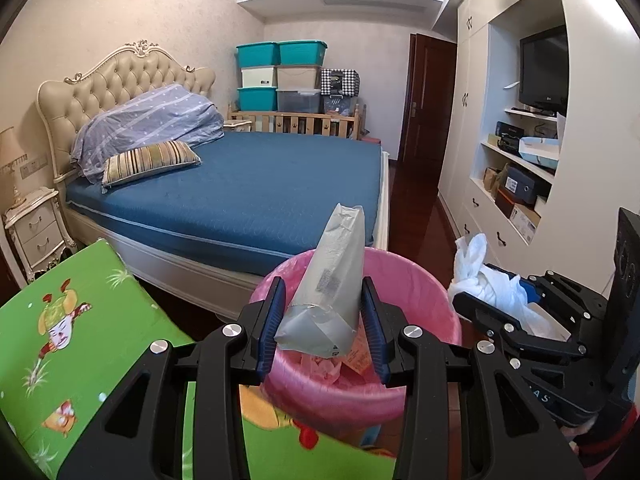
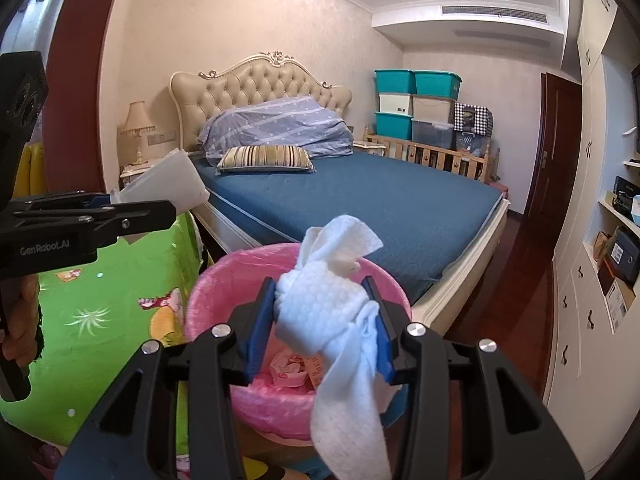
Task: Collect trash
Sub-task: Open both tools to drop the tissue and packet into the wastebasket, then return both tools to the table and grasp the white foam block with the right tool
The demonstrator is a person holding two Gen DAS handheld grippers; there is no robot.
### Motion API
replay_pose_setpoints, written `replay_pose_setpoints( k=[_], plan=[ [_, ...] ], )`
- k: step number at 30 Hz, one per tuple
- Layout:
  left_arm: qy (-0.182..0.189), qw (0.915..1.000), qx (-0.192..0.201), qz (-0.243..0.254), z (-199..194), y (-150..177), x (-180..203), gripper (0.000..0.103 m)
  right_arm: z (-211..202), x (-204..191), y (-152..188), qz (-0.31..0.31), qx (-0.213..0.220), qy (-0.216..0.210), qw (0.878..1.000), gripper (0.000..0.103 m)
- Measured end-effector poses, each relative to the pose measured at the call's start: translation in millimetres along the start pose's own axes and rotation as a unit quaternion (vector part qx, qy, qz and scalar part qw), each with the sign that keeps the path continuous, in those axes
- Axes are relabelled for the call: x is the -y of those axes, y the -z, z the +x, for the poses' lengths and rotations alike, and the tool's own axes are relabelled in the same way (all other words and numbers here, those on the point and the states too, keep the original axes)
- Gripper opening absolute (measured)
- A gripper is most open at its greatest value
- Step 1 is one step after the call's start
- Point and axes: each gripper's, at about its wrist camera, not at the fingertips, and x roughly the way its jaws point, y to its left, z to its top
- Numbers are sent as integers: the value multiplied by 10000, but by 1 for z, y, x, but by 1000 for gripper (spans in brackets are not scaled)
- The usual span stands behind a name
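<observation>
A pink-lined waste bin stands on the floor below both grippers, with wrappers lying inside. My left gripper is shut on a grey plastic pouch, which points up and away over the bin's near side. In the right wrist view the same pouch sticks out of the left gripper to the left of the bin. My right gripper is shut on a crumpled white tissue above the bin, one end hanging down in front. The tissue shows at the right of the left wrist view.
A bed with a blue cover lies just beyond the bin. A green cartoon play mat stands propped at the left. White wardrobes with shelves line the right wall, with dark red floor between. A hand grips the left tool.
</observation>
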Motion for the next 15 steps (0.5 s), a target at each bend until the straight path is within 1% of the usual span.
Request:
replay_pose_setpoints(
  k=[4,6,7,8,9,10,11,13,15],
  plan=[
    [-44,9999,-90,-30,24,-3,-1,37,14,6,-3,73,57,-72,9999,44],
    [-36,9999,-160,-40,36,-3,-3,37,24,10,-3,110,79,-149,9998,48],
    [46,9997,-219,-65,43,-3,-5,39,26,14,0,138,72,-199,9997,61],
    [201,9991,-359,-82,54,-3,-7,42,30,18,1,178,56,-262,9995,76],
    [203,9988,-433,-62,61,-2,-8,54,33,21,3,221,63,-287,9993,79],
    [153,9989,-432,-50,63,-2,-10,62,34,24,5,287,74,-291,9991,79],
    [79,9992,-390,-62,64,-1,-14,64,32,27,6,362,66,-297,9989,79],
    [75,9991,-353,-200,60,2,-23,77,21,31,8,427,146,-315,9985,79],
    [21,9991,-276,-306,51,4,-32,82,5,30,11,382,242,-293,9985,79]
  ],
)
